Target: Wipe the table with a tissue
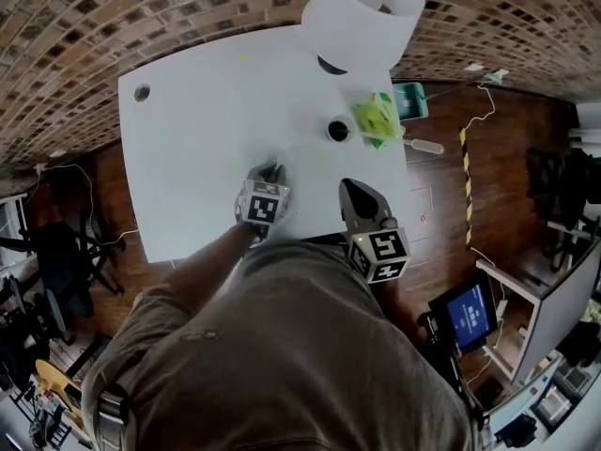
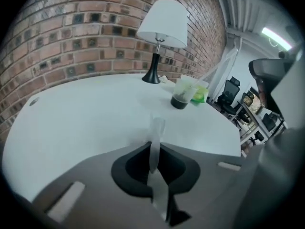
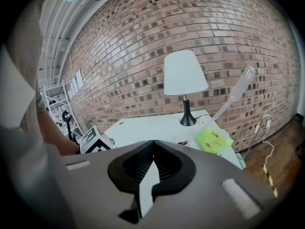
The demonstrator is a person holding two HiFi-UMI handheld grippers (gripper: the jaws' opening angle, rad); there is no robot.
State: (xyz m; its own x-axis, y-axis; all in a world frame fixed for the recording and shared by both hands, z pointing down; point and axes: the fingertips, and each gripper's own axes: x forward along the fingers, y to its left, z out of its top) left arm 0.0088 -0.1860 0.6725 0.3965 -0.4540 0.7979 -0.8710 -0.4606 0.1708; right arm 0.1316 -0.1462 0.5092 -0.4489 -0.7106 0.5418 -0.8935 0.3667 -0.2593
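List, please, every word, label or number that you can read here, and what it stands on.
Nothing here can be read as text.
Green packet: dark print, too blurred to read.
Marker cubes: black-and-white square patterns, no words.
Blue screen: too small to read.

The lamp (image 1: pixel 362 12) is standing on the table's (image 1: pixel 207 111) far edge, cup (image 1: pixel 338 131) and packet (image 1: pixel 377 118) before it, tissue (image 2: pixel 157 128) nearer me.

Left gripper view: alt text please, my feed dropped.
The left gripper has its jaws shut on a thin white tissue over the white table. Beyond stand a lamp, a clear cup and a green packet.
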